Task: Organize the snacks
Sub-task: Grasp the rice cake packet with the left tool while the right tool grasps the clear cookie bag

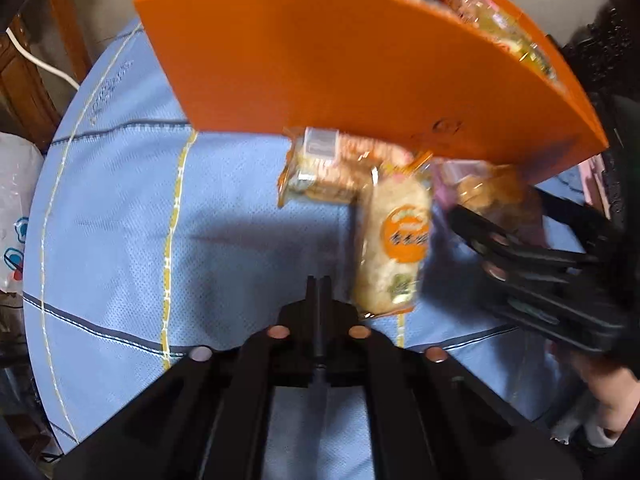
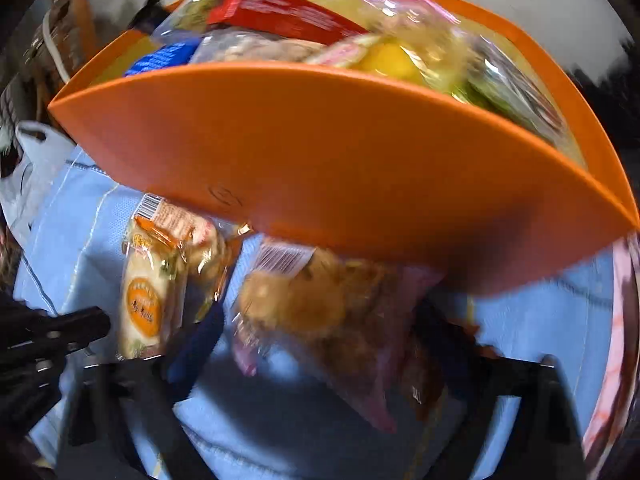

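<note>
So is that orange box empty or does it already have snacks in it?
Already well filled: the orange box shows wrapped snacks piled to its rim, including a red packet.

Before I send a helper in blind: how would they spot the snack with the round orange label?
Start at the big orange box on the blue tablecloth. Three loose packets lie just in front of its wall; take the pale rice cracker packet in the middle. Only it bears a round orange label, unlike the barcoded packet and the pink-wrapped brown pastry.

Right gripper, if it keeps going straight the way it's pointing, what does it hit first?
Most likely the pink-wrapped pastry packet, lying on the blue cloth between the open right gripper fingers. Blur makes depth uncertain.
</note>
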A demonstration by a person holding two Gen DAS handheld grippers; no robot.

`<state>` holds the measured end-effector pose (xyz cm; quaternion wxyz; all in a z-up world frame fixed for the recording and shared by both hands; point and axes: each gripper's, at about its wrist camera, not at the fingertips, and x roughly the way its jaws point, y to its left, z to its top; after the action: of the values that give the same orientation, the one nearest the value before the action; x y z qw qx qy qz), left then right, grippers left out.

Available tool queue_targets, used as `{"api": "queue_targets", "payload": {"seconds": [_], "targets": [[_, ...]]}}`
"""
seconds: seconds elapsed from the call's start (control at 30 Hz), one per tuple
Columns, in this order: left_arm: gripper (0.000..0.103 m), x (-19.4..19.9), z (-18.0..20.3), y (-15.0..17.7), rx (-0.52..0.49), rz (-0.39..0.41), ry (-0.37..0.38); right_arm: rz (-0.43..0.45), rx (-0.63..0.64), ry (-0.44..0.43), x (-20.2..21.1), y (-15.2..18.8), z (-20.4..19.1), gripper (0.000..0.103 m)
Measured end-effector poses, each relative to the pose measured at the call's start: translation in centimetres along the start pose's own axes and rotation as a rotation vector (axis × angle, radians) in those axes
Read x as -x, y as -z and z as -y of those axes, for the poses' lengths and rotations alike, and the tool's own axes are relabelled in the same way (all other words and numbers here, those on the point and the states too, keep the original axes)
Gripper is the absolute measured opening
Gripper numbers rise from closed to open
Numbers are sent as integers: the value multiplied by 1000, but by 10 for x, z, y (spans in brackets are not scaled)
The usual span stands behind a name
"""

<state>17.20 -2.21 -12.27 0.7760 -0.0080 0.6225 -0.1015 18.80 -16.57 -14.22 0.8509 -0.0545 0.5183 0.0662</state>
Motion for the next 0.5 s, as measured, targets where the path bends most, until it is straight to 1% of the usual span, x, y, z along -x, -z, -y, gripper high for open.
{"api": "queue_targets", "payload": {"seconds": [0.03,0.07,0.1,0.13,0.17,0.2,0.23,0.3,0.4,0.5], "targets": [[37,2,1,-1,-3,3,-5,2,-10,-8,1,-1,2,73],[49,5,2,-2,-5,15,-16,5,-24,-24,5,0,4,66],[50,9,4,-5,-4,36,-22,16,-36,-37,10,1,8,66],[51,10,4,-5,-3,42,-13,48,-67,-56,22,5,15,66],[51,11,5,-7,-4,39,-2,60,-84,-75,29,8,20,66],[56,9,7,-7,-5,33,4,77,-119,-114,40,17,30,66],[59,9,9,-6,-7,34,5,84,-137,-124,45,22,35,66],[60,5,14,-6,-21,32,6,100,-173,-140,60,40,50,66],[61,-8,28,-6,-59,14,-5,94,-209,-159,71,62,64,66],[61,-20,38,-9,-74,-4,-11,77,-219,-150,75,82,68,66]]}}
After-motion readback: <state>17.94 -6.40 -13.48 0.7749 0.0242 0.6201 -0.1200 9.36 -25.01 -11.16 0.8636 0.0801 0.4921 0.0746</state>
